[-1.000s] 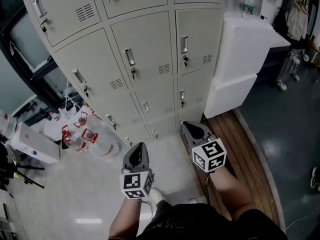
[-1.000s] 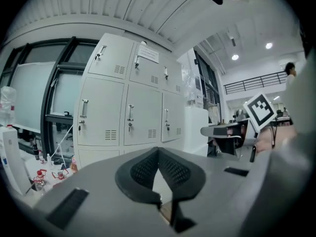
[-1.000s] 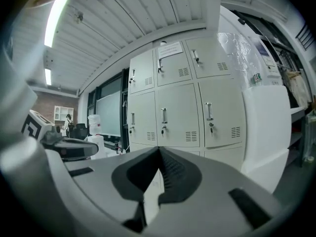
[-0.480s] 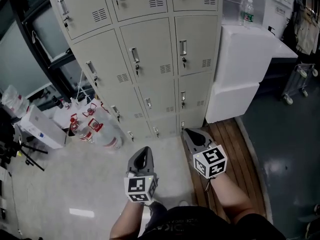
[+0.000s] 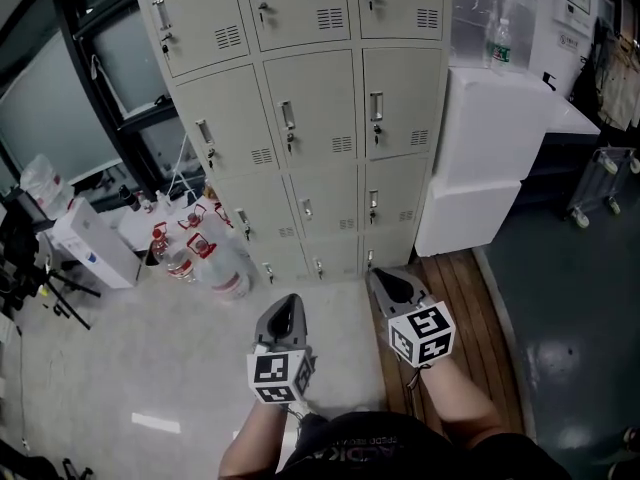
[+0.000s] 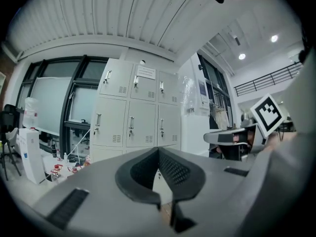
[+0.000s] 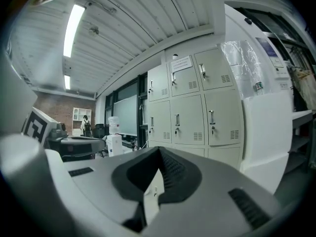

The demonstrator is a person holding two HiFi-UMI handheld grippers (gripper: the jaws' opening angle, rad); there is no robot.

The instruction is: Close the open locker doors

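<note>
Locker doors [image 5: 310,118]: grey bank at 12 o'clock in the head view, ahead of the person. Every door in view sits flush, handles and keys showing. Low at 6 o'clock, the left gripper [image 5: 289,301] points at the bank, well apart from it, jaws pressed together with nothing between. The right gripper [image 5: 383,278] is near it at 3 o'clock, tips likewise meeting, empty. White foam boxes [image 5: 480,128] are stacked at 2 o'clock against the bank, bottle [image 5: 500,38] on top. Red-capped water jugs [image 5: 210,263] stand at 10 o'clock from the left gripper.
</note>
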